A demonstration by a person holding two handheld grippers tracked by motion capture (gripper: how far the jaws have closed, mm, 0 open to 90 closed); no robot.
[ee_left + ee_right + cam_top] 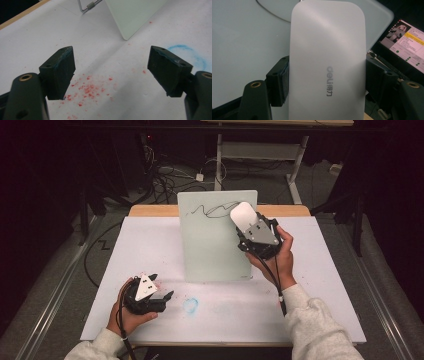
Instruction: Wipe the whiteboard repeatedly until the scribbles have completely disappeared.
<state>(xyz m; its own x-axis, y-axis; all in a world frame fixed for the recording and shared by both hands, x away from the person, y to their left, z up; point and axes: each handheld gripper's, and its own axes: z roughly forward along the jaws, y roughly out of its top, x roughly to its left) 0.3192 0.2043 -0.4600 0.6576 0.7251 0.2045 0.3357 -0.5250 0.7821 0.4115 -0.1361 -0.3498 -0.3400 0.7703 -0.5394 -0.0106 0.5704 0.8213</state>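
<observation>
A person sits at a desk (pixel 150 250) covered with a white sheet, holding a two-jaw gripper in each hand. The right gripper (pixel 248 222) is raised in front of a pale green whiteboard (pixel 210 245) that stands upright near the middle of the desk, and its jaws are closed on a white board eraser (pixel 244 215), one pad pressed against each long side. The eraser lies against the upper right part of the board, at the right end of a thin dark scribbled line (pixel 205 210) drawn across the board's top. In the right gripper view the eraser (pixel 327 65) has rounded corners and carries a grey logo reading "deli", followed by two Chinese characters; a screen (pixel 407 40) with pink and yellow panels glows to the right, its text too small to read. The left gripper (pixel 162 295) rests low near the desk's front left, its jaws wide apart and holding nothing. Red specks (pixel 87 90) lie scattered beneath it, and a smudged blue ring (pixel 190 305) marks the sheet just beside it.
</observation>
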